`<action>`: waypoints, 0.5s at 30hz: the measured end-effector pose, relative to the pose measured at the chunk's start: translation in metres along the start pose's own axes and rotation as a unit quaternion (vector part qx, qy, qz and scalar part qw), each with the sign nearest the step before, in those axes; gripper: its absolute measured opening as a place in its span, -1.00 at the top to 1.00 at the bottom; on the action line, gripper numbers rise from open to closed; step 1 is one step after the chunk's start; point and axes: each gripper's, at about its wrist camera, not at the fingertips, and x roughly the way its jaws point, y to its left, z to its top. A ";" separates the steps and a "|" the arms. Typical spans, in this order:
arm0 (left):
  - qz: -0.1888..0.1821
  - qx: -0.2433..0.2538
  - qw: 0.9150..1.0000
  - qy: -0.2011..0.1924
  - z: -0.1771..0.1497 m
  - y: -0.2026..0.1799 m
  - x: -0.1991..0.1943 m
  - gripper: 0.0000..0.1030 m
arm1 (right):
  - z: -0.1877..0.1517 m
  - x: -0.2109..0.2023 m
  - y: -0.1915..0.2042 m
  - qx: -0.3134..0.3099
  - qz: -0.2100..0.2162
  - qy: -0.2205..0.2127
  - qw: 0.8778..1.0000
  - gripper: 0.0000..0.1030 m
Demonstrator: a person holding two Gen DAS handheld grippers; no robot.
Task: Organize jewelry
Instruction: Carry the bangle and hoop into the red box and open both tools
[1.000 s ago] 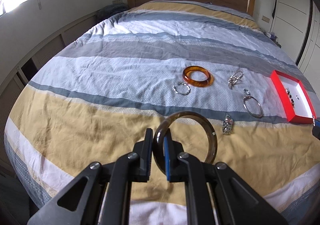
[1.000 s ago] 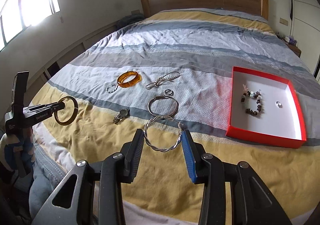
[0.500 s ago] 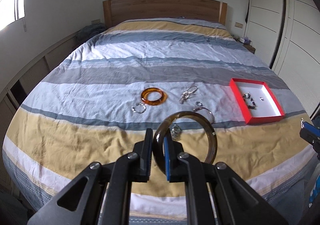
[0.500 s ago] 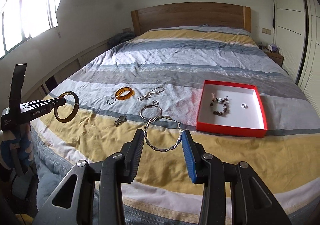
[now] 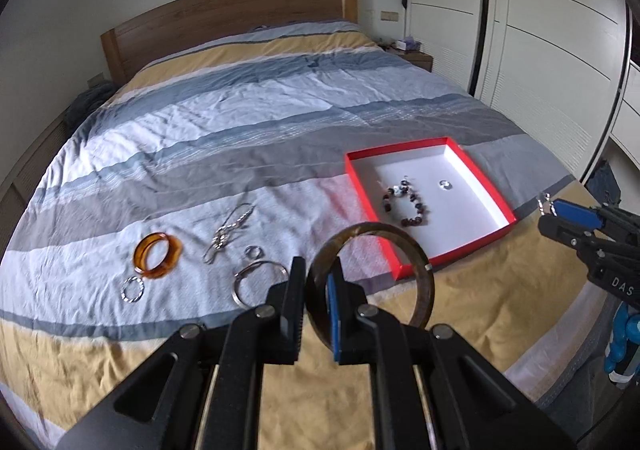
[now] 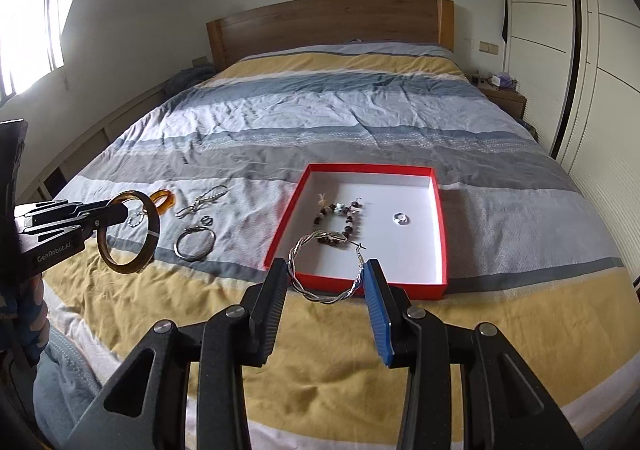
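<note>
Bangle (image 5: 420, 270), dark brown, is clamped by its rim in my left gripper (image 5: 314, 302), raised above the striped bedspread (image 5: 240, 122). My right gripper (image 6: 326, 290) grasps a twisted silver hoop (image 6: 324, 272) across its width, over the near edge of the red tray (image 6: 438, 218) at twelve o'clock. The tray holds a beaded bracelet (image 6: 340, 224) and a small ring (image 6: 400, 218). At ten o'clock from the right gripper, an amber bangle (image 5: 156, 256) and a silver hoop (image 5: 256, 282) lie on the spread.

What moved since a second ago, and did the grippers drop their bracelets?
Nothing dropped. Both grippers swung toward the red box. The left gripper still pinches the brown bangle; the right gripper still holds the twisted silver hoop. Jewelry on the bed stayed put.
</note>
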 end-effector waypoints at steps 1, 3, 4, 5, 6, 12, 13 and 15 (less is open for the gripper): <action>-0.004 0.008 1.000 0.002 0.007 -0.009 0.011 0.82 | 0.003 0.009 -0.007 0.002 -0.001 0.004 1.000 0.25; -0.011 0.021 1.000 0.007 0.019 -0.024 0.034 0.82 | 0.008 0.028 -0.020 0.005 -0.002 0.011 1.000 0.25; -0.014 0.026 1.000 0.010 0.024 -0.030 0.046 0.82 | 0.011 0.037 -0.026 0.005 -0.002 0.015 1.000 0.25; -0.018 0.030 0.999 0.013 0.029 -0.037 0.057 0.82 | 0.013 0.047 -0.031 0.005 -0.002 0.019 1.000 0.25; -0.021 0.035 0.999 0.017 0.033 -0.044 0.069 0.82 | 0.015 0.056 -0.036 0.006 0.000 0.022 1.000 0.25; -0.025 0.068 0.996 0.048 0.042 -0.079 0.132 0.82 | 0.018 0.105 -0.062 0.008 0.009 0.050 0.999 0.25; -0.026 0.073 0.995 0.055 0.041 -0.083 0.141 0.82 | 0.017 0.113 -0.064 0.006 0.011 0.059 0.998 0.25; -0.025 0.086 0.994 0.067 0.039 -0.090 0.156 0.81 | 0.015 0.125 -0.067 -0.005 0.014 0.077 0.997 0.25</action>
